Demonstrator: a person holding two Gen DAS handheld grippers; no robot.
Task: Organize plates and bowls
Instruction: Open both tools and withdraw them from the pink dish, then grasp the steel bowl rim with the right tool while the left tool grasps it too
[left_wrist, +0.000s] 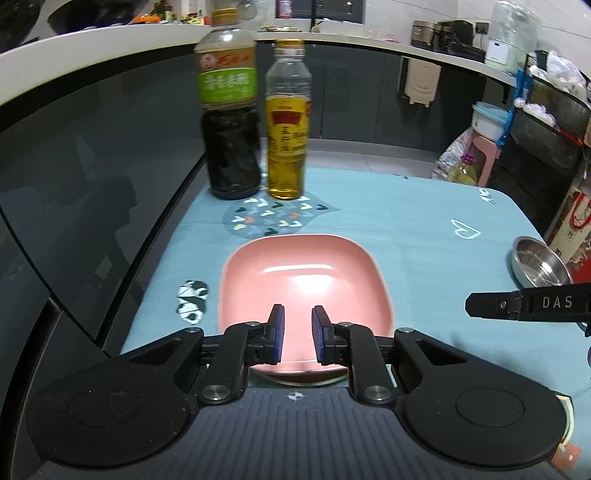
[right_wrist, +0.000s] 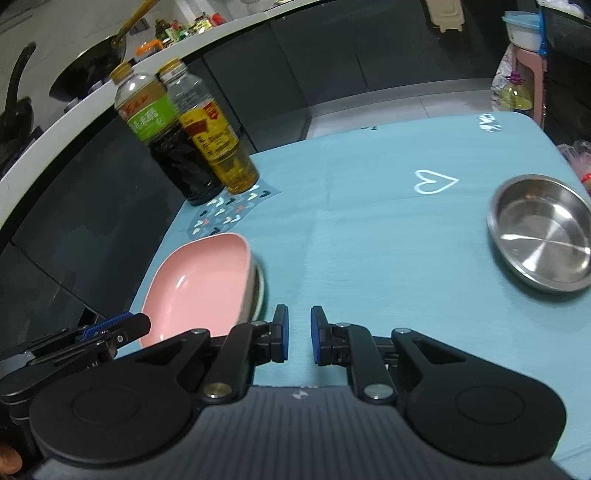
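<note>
A pink square plate (left_wrist: 304, 280) lies on the blue tablecloth, resting on a steel dish whose rim (right_wrist: 261, 291) shows under its right edge. My left gripper (left_wrist: 298, 334) is open, its blue pads (left_wrist: 277, 332) over the plate's near rim with nothing between them. The plate also shows in the right wrist view (right_wrist: 195, 288), with the left gripper (right_wrist: 110, 326) at its near edge. A steel bowl (right_wrist: 541, 230) stands alone at the right, also in the left wrist view (left_wrist: 537, 267). My right gripper (right_wrist: 299, 334) is open and empty over bare cloth between plate and bowl.
A dark soy sauce bottle (left_wrist: 231, 110) and a yellow oil bottle (left_wrist: 288, 125) stand at the table's back left. A dark glass panel (left_wrist: 92, 177) borders the table's left edge. The table (right_wrist: 388, 221) ends at the far and right sides; clutter stands on the floor beyond.
</note>
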